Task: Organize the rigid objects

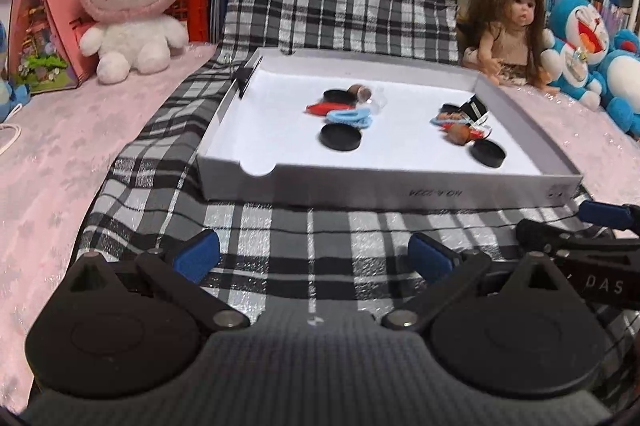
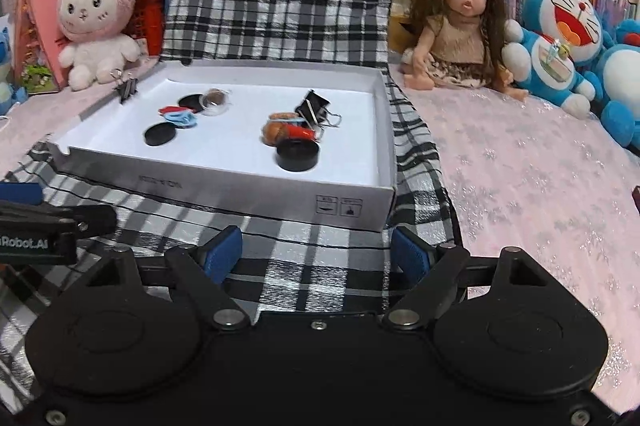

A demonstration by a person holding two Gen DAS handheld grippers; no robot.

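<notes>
Two grippers hover before a tray of small objects

Two hand-held grippers sit low over a black-and-white plaid cloth [image 1: 280, 226], both with blue-padded jaws spread apart and nothing between them. Seen from its own camera, the left gripper [image 1: 314, 254] points toward 12 o'clock, where a shallow white box tray [image 1: 360, 186] lies just beyond its fingertips; the right gripper [image 2: 316, 250] shows the same tray at about 11 o'clock, its near right corner close above the jaws. Each gripper appears at the edge of the other's view, so they stand side by side.

Inside the tray the objects form two loose clusters. In the right wrist view, the nearer cluster sits at 12 o'clock: a thick black disc [image 2: 298, 154] lying flat, a brown round piece [image 2: 274, 132] touching a red item [image 2: 300, 133], and behind them a black binder clip [image 2: 314, 108] with wire handles reaching toward 3 o'clock. The farther cluster lies toward 10 o'clock: a thinner black disc [image 2: 160, 134], flat, beside a light blue hair tie [image 2: 180, 117], with a second dark disc [image 2: 191, 101] and a clear domed capsule [image 2: 216, 100] holding something brown behind it. Another black clip [image 2: 127, 88] is clamped on the tray's left wall.

The tray's long axis runs from 9 to 3 o'clock across both views. Beyond it, a pink-hooded rabbit plush [image 2: 96, 14] sits at 10 o'clock, a long-haired doll [image 2: 460, 26] at 1 o'clock and a blue cat plush [image 2: 560, 42] at 2 o'clock, on a pink cover [image 2: 520, 166].
</notes>
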